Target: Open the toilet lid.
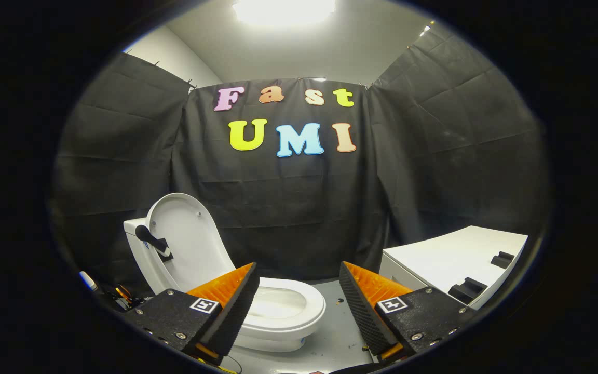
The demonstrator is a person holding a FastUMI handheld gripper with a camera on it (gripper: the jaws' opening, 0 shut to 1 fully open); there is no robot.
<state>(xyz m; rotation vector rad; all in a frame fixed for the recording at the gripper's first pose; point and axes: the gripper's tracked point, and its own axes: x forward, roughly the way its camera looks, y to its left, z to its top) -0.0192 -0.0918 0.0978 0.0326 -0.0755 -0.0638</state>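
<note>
A white toilet (278,311) stands ahead of my left finger. Its lid (187,244) is raised and leans back against the white tank (135,228). The seat ring and bowl lie uncovered, partly hidden behind my left finger (231,301). A dark handle-like piece (151,240) sticks out across the lid near the tank. My gripper (297,283) is open, with nothing between its fingers, and hangs a short way back from the bowl, touching nothing.
A white table (454,257) with two small black blocks (467,288) stands beyond my right finger. Grey floor (335,332) runs between the toilet and the table. Small cluttered items (117,293) lie on the floor left of the toilet. Black cloth walls enclose the booth.
</note>
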